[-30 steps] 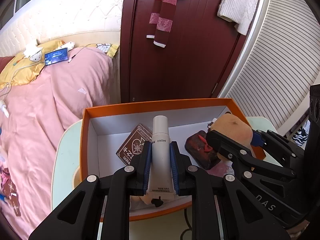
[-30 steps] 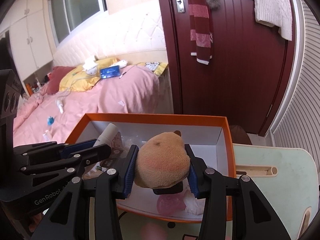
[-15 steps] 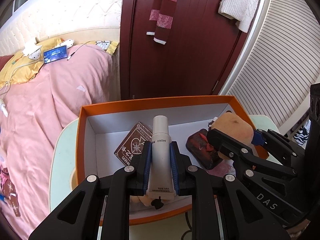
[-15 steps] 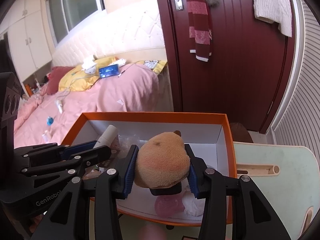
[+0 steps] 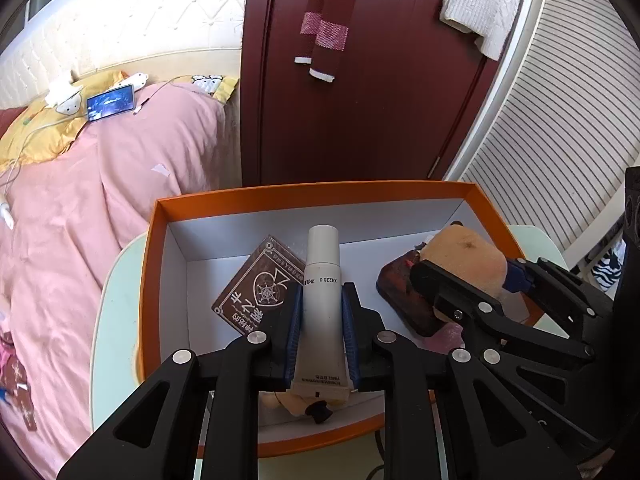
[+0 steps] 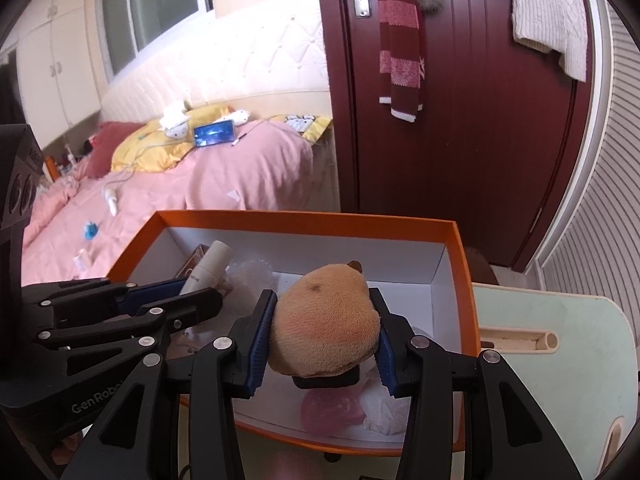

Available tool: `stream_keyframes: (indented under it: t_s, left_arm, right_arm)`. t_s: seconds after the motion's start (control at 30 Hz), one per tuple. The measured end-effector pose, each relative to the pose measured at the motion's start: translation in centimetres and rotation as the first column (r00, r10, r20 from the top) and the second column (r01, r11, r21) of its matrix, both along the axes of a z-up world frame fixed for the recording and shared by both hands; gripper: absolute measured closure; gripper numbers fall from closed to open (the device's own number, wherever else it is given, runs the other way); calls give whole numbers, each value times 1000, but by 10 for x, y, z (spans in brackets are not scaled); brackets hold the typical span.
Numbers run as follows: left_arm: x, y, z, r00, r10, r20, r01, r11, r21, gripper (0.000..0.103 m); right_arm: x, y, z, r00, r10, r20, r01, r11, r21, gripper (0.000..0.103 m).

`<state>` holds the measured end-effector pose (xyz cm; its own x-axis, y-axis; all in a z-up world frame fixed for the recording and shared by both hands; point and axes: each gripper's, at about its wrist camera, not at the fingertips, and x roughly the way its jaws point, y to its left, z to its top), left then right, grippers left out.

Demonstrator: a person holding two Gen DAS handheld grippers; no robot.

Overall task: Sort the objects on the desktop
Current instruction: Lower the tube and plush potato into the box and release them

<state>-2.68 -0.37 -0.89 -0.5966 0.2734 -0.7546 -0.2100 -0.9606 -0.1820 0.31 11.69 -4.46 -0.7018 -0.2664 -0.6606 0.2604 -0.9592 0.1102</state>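
I keep my left hand-held gripper point(image 5: 322, 320) clamped on the white tube point(image 5: 322, 292) and my right hand-held gripper point(image 6: 320, 338) squeezing the plush toy point(image 6: 326, 320), both poised just above the orange box point(image 5: 304, 194) ahead of me, since sorting likely means dropping them inside

My left gripper point(image 5: 322, 320): matte black plastic linkage arms with triangular cut-outs, round silver screw heads at each pivot, ribbed blue pads point(image 5: 294, 328) lining the inner faces of both fingers. White raised lettering "GenRobot", partly cut off, on its side as seen from the right wrist.

My right gripper point(image 6: 320, 330): same black build, same silver screws, same ribbed blue pads point(image 6: 260, 340). A boxy black housing sits behind it, seen at the left wrist view's right edge.
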Motion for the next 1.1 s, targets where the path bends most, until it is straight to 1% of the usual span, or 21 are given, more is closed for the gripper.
stream_keyframes:
  t_s: [0.27,1.1]
  left_arm:
    - [1,-4,-2,1000,13,5,-13,1000,-9,82]
    - [1,-7,-5,1000,22,12,-22,999,-25,82]
  right_arm:
    - [0,-2,-6,999,6,32,-5,1000,-27,59]
    - [5,-5,-8,999,16,44,-16,1000,-9,59]
